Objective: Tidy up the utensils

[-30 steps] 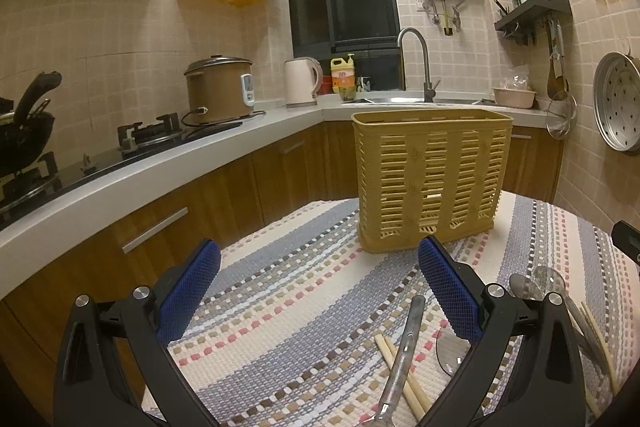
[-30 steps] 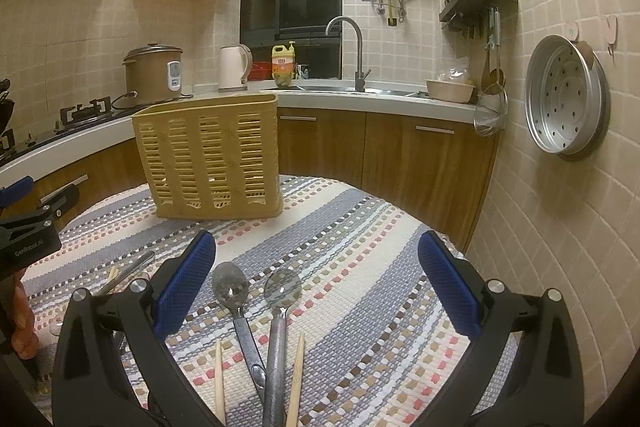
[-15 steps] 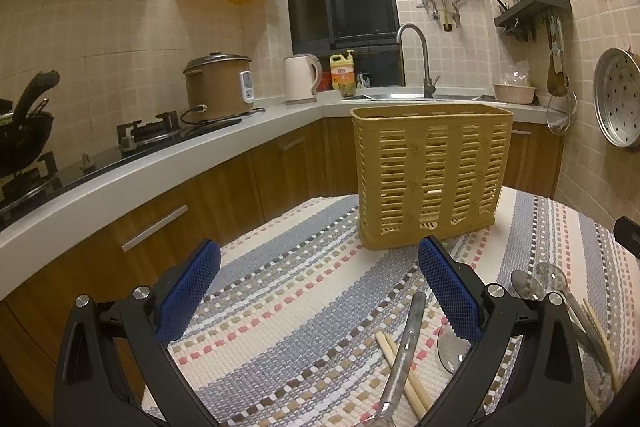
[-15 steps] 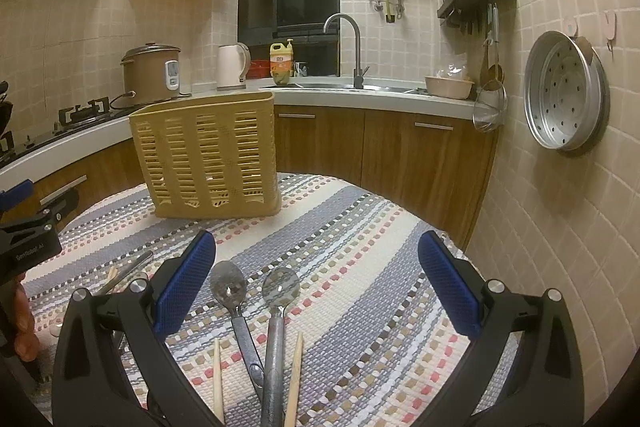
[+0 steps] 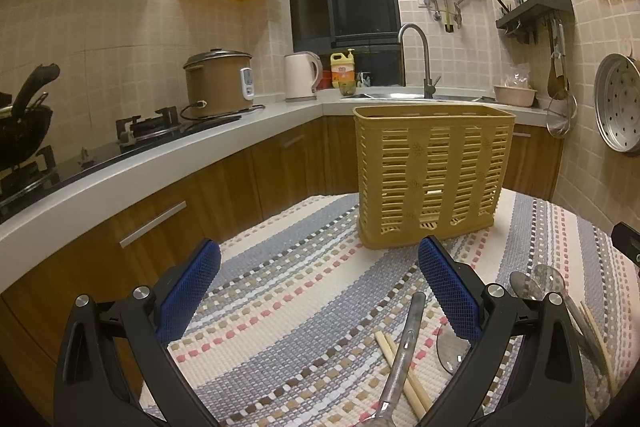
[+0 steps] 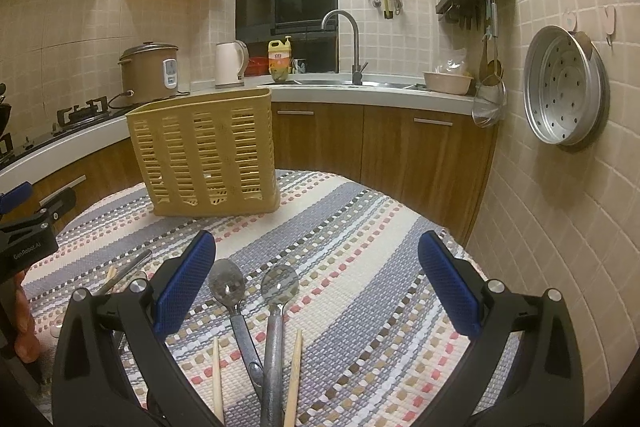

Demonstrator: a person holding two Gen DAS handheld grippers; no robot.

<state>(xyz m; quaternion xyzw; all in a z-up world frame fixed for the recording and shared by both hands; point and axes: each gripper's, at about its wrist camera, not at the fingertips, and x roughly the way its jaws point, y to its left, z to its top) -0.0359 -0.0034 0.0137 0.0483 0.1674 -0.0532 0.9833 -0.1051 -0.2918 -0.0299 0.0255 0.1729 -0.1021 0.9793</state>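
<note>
Utensils are laid loose on the striped woven mat (image 6: 360,251) that covers the table: two metal spoons (image 6: 240,291) side by side with a chopstick (image 6: 295,367) on either flank lie directly below the right gripper (image 6: 312,291), toward the near edge, while a further spoon handle (image 5: 404,343) and a pair of chopsticks (image 5: 400,375) lie below the left gripper (image 5: 320,287). The yellow slatted basket (image 5: 432,179) is stood upright toward the far edge of the mat and appears empty through its slats. Both tongs are spread wide and nothing is held. The task is judged to be at its start, with a first pick not yet made; a descent onto one spoon handle and a closing across it would be called for next. Open mat is left between utensils and basket, but the spoons lie close together, so a neighbour could be nudged.
</note>
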